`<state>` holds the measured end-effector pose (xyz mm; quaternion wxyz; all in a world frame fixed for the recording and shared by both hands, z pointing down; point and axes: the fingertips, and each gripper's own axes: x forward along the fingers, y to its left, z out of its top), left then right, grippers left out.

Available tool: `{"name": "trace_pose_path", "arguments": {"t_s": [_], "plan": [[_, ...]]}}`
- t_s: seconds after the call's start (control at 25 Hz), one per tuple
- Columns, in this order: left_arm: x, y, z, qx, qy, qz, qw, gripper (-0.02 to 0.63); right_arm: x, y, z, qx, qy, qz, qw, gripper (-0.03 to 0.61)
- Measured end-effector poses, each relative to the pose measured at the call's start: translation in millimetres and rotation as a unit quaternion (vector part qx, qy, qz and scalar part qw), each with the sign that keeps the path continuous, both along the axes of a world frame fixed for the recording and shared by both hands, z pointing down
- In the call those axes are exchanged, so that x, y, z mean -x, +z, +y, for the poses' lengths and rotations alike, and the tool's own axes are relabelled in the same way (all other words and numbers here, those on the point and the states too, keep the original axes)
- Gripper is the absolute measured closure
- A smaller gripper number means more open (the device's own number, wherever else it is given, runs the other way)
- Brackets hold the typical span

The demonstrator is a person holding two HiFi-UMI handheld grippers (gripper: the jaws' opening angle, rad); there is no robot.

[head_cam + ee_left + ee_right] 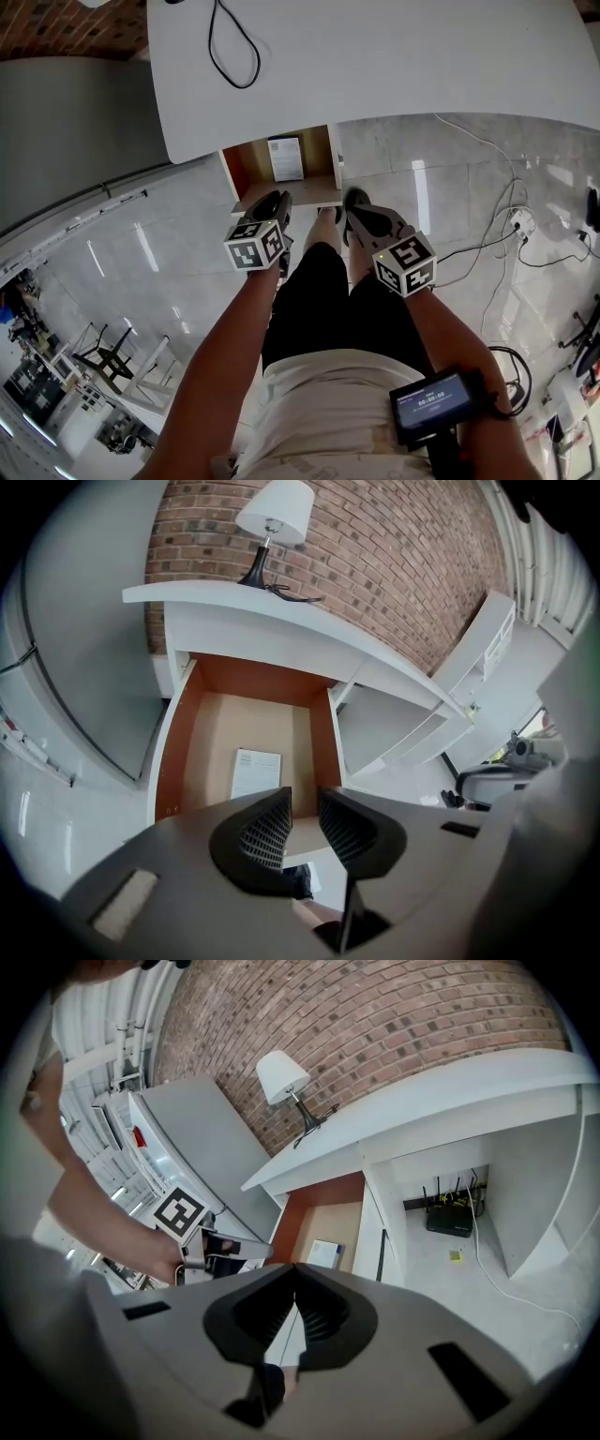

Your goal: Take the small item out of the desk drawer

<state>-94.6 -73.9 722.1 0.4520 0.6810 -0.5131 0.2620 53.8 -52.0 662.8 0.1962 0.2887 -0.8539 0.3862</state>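
The drawer [246, 161] stands pulled out from under the white desk [375, 56], its wooden inside showing. A small white printed card [286, 157] lies flat on the drawer floor; the same card [256, 772] is seen just beyond my left jaws, and the card [325, 1253] also shows past my right jaws. My left gripper [277, 202] hovers over the drawer's front edge; the left gripper [304, 794] has its jaws a little apart with nothing between them. My right gripper [356, 202] hangs beside the drawer's right corner, and the right gripper [293, 1267] is shut and empty.
A white lamp [275, 517] and a black cable [230, 47] sit on the desk. A grey cabinet [75, 122] stands left of the drawer. Under the desk to the right are a black router [452, 1218] and floor cables [506, 225]. The person's legs are below the grippers.
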Motion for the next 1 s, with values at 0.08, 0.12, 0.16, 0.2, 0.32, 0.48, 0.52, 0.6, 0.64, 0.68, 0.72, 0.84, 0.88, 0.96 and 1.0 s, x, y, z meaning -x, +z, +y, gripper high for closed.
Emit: {"name": "trace_pose_path", "arguments": {"t_s": [0.08,0.12,0.16,0.2,0.32,0.48,0.52,0.6,0.64,0.68,0.72,0.84,0.88,0.96,1.0], "plan": [[-1.3,5.7,-6.6,0.002,0.003,-0.003,1.0000,0.507,-2.2,3.2,1.5,0.003,0.004,0.000,1.000,0.572],[-2.0,8.3,-10.1,0.003,0.003,-0.003,1.0000,0.496,-2.6,4.6,1.7,0.003,0.005,0.000,1.000,0.572],[-2.5,10.8,-13.5,0.004,0.002,-0.003,1.0000,0.484,-2.6,6.0,1.6,0.004,0.006,-0.001,1.000,0.572],[-2.9,13.6,-16.6,0.006,0.000,-0.002,1.0000,0.473,-2.4,7.6,1.3,0.004,0.007,-0.002,1.000,0.572],[-2.3,25.0,-21.4,0.013,-0.010,-0.004,0.9999,0.403,-1.5,13.9,0.5,0.006,0.011,-0.004,1.000,0.572],[3.1,39.9,-23.3,0.019,-0.014,-0.026,0.9994,0.300,-4.0,21.1,-0.6,0.010,0.023,-0.009,1.000,0.572],[5.2,44.6,-24.4,0.018,-0.015,-0.033,0.9992,0.281,-5.6,24.7,-0.8,0.011,0.026,-0.009,1.000,0.572],[9.9,54.4,-27.5,0.018,-0.015,-0.047,0.9986,0.260,-9.1,33.2,-0.2,0.014,0.032,-0.009,0.999,0.572],[12.4,58.1,-29.7,0.017,-0.015,-0.054,0.9983,0.250,-11.1,36.6,0.3,0.016,0.035,-0.008,0.999,0.572],[14.4,60.8,-32.4,0.018,-0.016,-0.059,0.9980,0.243,-13.1,38.8,0.8,0.018,0.038,-0.007,0.999,0.572],[15.6,62.6,-35.5,0.018,-0.017,-0.062,0.9978,0.235,-15.3,40.0,1.2,0.019,0.041,-0.006,0.999,0.572],[14.3,65.4,-45.7,0.019,-0.015,-0.060,0.9979,0.233,-21.5,42.5,2.9,0.023,0.049,-0.004,0.999,0.572],[13.2,66.8,-49.2,0.019,-0.012,-0.060,0.9979,0.233,-23.1,43.9,3.3,0.025,0.052,-0.004,0.998,0.572],[10.6,70.4,-56.0,0.020,-0.003,-0.062,0.9979,0.233,-25.9,46.8,4.0,0.027,0.056,-0.003,0.998,0.572],[9.3,72.5,-59.1,0.022,0.001,-0.062,0.9978,0.233,-27.1,47.9,4.2,0.028,0.058,-0.003,0.998,0.572]]}}
